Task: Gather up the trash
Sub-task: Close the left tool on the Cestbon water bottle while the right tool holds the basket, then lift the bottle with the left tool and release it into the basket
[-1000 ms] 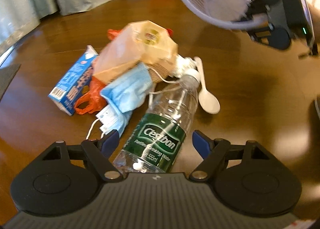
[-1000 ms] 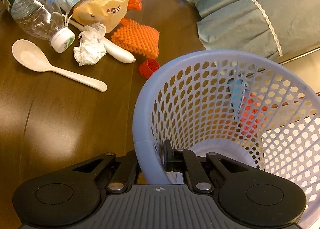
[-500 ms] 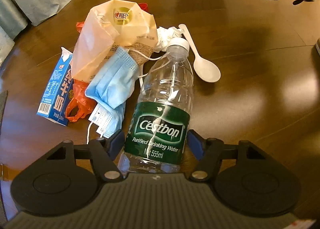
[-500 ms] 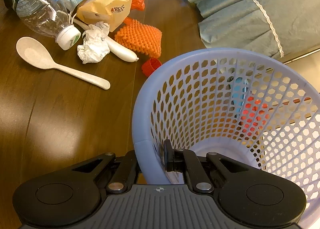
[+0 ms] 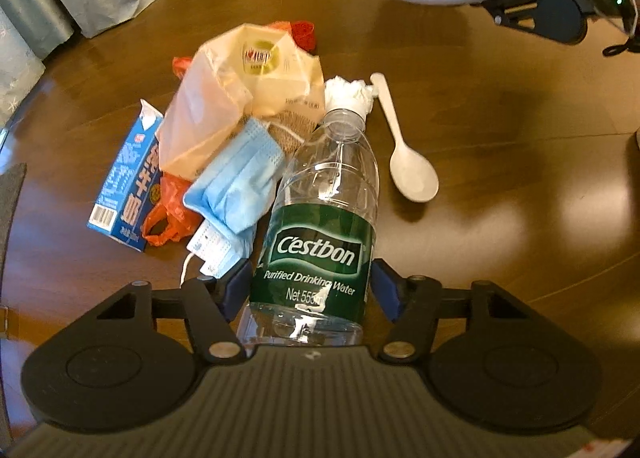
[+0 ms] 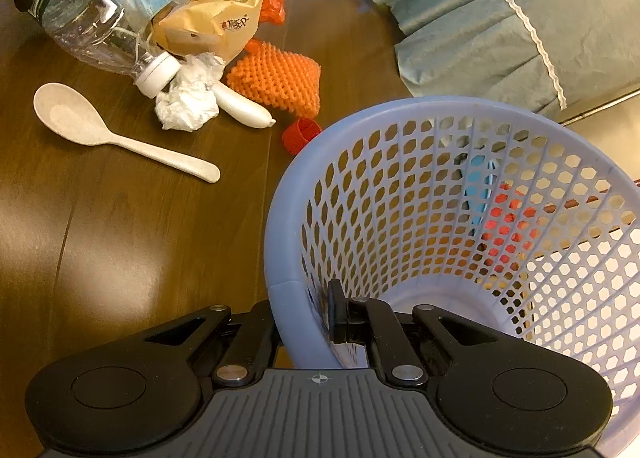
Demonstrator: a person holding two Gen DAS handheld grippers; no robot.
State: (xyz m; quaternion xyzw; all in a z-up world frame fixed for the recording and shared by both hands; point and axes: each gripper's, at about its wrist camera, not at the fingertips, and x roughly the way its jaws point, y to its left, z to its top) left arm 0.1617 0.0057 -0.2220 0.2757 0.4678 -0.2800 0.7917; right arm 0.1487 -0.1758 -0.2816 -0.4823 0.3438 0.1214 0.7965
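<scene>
Carton: a blue rectangular milk carton (image 5: pixel 127 185) lies at the left of the trash heap on the brown wooden counter (image 5: pixel 500 185).
Mask: a crumpled light blue face mask (image 5: pixel 236 181) rests just right of the carton, against the bottle.
Bottle: the clear plastic water bottle with a green label (image 5: pixel 320 225) lies between the left tool's (image 5: pixel 310 284) blue pads, which sit at both its sides; whether they press it cannot be told.
Spoon: a white plastic spoon (image 5: pixel 404 153) lies just right of the bottle.
Basket: the right tool (image 6: pixel 304 318) is clamped on the rim of the lavender perforated plastic basket (image 6: pixel 460 193), at the far right.
</scene>
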